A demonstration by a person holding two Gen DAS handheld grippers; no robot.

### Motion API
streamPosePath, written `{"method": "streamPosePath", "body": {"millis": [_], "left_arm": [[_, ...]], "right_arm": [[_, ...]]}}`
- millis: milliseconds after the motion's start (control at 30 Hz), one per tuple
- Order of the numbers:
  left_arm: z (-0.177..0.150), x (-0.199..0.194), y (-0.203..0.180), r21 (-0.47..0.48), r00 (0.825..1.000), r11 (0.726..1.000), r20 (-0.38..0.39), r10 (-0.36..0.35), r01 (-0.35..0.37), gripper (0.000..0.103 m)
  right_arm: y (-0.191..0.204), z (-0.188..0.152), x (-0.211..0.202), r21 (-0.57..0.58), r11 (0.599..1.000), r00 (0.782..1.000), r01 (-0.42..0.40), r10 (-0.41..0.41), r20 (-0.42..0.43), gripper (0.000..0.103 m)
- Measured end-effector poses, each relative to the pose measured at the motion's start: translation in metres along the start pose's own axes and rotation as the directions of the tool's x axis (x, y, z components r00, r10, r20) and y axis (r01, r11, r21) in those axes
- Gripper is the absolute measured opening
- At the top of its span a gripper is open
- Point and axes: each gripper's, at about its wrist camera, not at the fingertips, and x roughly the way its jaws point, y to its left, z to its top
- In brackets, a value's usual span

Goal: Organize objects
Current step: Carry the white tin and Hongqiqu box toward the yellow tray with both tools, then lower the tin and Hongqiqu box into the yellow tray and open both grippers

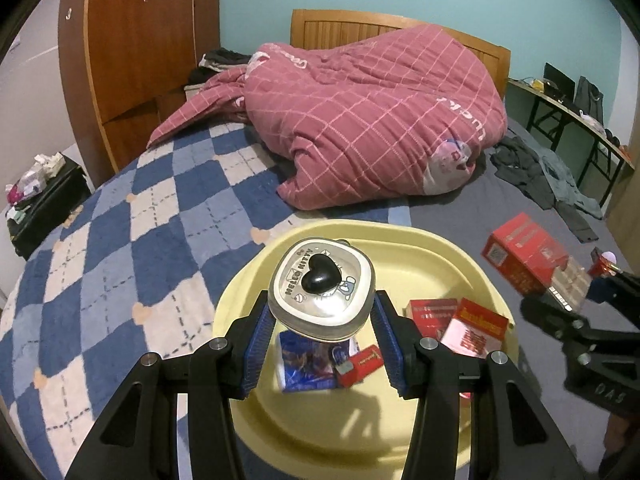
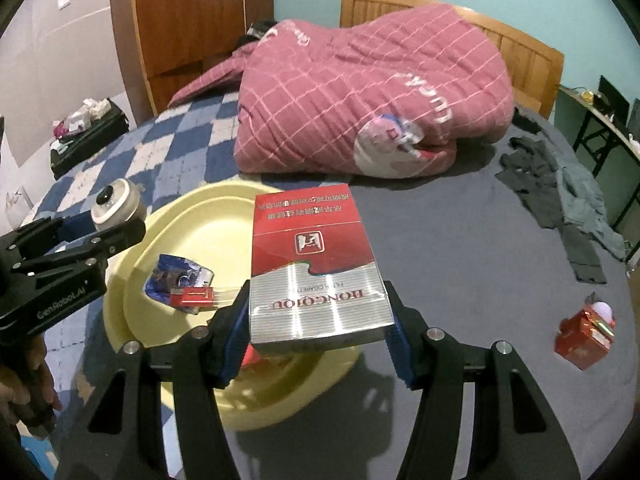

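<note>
Two tongs are clenched: left tongs [image 1: 322, 336] grip a silver tin [image 1: 322, 288] above the yellow basin [image 1: 432, 248]; right tongs [image 2: 316, 336] grip a cigarette carton [image 2: 316, 264], hiding the basin's right half.

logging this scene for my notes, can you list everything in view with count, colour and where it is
hello kitty tin: 1, silver with black heart knob, held above the basin
cigarette carton: 1, red and silver, held at the basin's right edge
basin: 1, pale yellow, on the bed
small red boxes: 3, inside the basin
blue packet: 1, blue, inside the basin
red gift box: 1, on the grey sheet, right of the basin
quilt: 1, pink checked, heaped mid-bed
blanket: 1, blue and white checked, left side of the bed
clothes: dark grey pile, far right of the bed
wardrobe: 1, brown, behind the bed
left gripper: black, blue pads, shut on the tin
right gripper: black, blue pads, shut on the carton
</note>
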Motion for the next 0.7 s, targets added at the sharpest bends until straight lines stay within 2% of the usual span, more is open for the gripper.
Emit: {"method": "streamPosePath", "body": {"millis": [267, 367, 467, 700], "left_arm": [[0.006, 0.068, 0.015, -0.018, 0.998, 1.0, -0.068, -0.005, 0.003, 0.048], [0.004, 0.092, 0.02, -0.036, 0.995, 0.999, -0.097, -0.033, 0.029, 0.048], [0.0, 0.114, 0.027, -0.075, 0.988, 0.996, -0.142, -0.066, 0.056, 0.048], [-0.003, 0.129, 0.025, -0.039, 0.988, 0.998, -0.145, -0.052, 0.047, 0.048]], "right_arm": [[0.023, 0.018, 0.051, -0.043, 0.999, 0.999, -0.033, 0.031, -0.043, 0.06], [0.034, 0.016, 0.077, -0.08, 0.996, 0.996, -0.032, 0.025, -0.085, 0.06], [0.036, 0.011, 0.096, -0.07, 0.996, 0.991, -0.056, 0.047, -0.125, 0.06], [0.04, 0.009, 0.108, -0.083, 0.995, 0.99, -0.052, 0.04, -0.137, 0.057]]}}
